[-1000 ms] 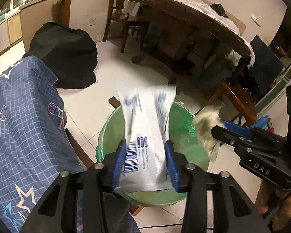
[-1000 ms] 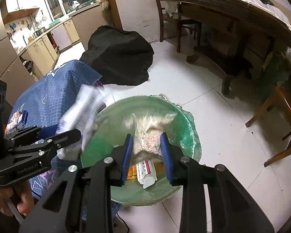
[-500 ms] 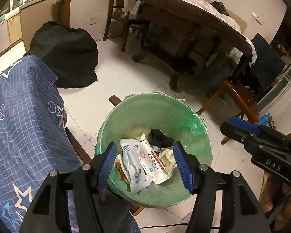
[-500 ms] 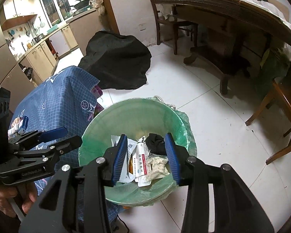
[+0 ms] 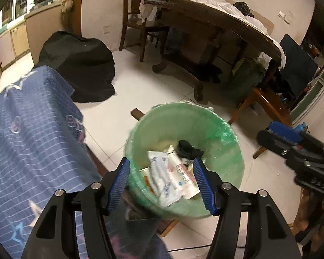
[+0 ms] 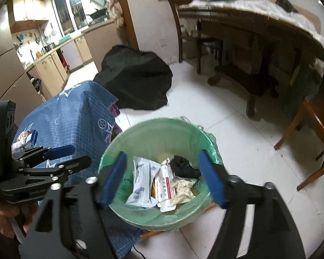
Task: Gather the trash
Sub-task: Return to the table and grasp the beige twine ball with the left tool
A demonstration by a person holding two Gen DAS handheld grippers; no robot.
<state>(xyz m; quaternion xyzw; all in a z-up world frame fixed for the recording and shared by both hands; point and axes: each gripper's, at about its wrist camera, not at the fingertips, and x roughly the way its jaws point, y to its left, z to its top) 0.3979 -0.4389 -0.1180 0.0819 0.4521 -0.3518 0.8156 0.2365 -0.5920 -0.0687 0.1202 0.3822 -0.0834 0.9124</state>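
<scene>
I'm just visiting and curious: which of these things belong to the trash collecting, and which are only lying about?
Part of the job:
- green-lined bin
- white wrapper, tube and black scrap inside it
- left gripper and right gripper, both empty

Just lying about:
- blue star cloth
- black cover on the floor
- dining table
- wooden chair
</scene>
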